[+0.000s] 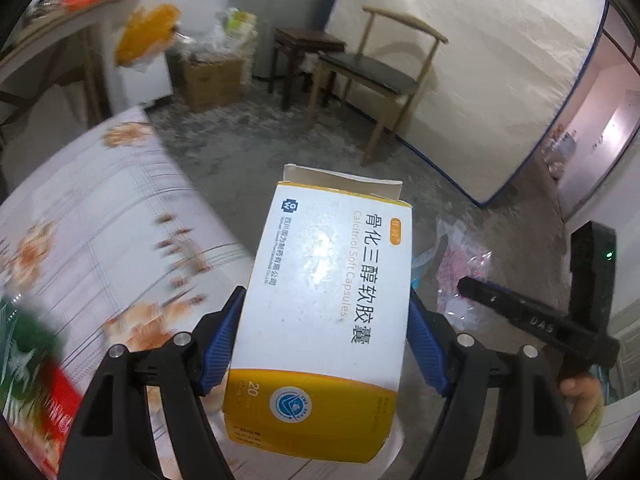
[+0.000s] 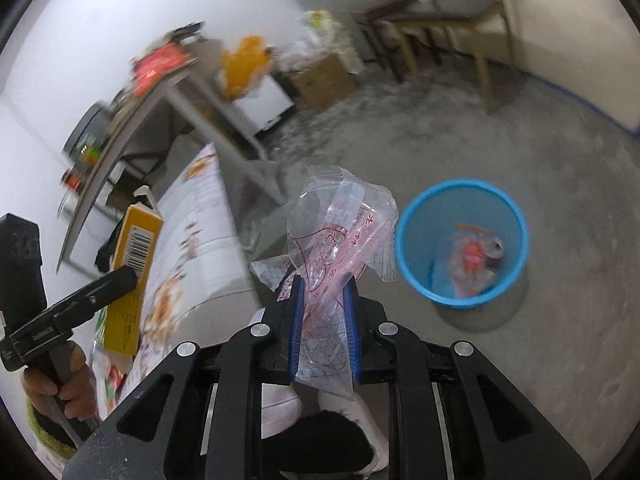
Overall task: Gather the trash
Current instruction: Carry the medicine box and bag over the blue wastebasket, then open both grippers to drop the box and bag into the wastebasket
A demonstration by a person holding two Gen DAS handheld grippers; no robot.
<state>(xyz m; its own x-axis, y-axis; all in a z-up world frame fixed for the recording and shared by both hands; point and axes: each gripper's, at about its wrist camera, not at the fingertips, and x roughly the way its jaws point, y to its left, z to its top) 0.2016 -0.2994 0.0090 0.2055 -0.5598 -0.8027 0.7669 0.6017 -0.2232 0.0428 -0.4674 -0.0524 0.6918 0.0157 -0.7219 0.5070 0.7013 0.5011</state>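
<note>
My left gripper [image 1: 326,312] is shut on a white and yellow medicine box [image 1: 320,300], its blue pads pressing both long sides; the box's top flap stands open. The same box [image 2: 132,272] shows at the left of the right wrist view, above the floral-covered table [image 2: 192,248]. My right gripper [image 2: 322,292] is shut on a crumpled clear plastic bag with red print [image 2: 340,224], held above the grey floor. That bag [image 1: 460,268] also appears at the right of the left wrist view. A blue bin [image 2: 516,216] stands on the floor to the right, with a red can and wrappers inside.
A wooden chair [image 1: 380,68] and a dark stool [image 1: 304,44] stand by the white mattress [image 1: 480,60] leaning at the wall. A cardboard box [image 1: 212,80] full of bags sits in the corner. A cluttered shelf [image 2: 132,116] rises left of the table.
</note>
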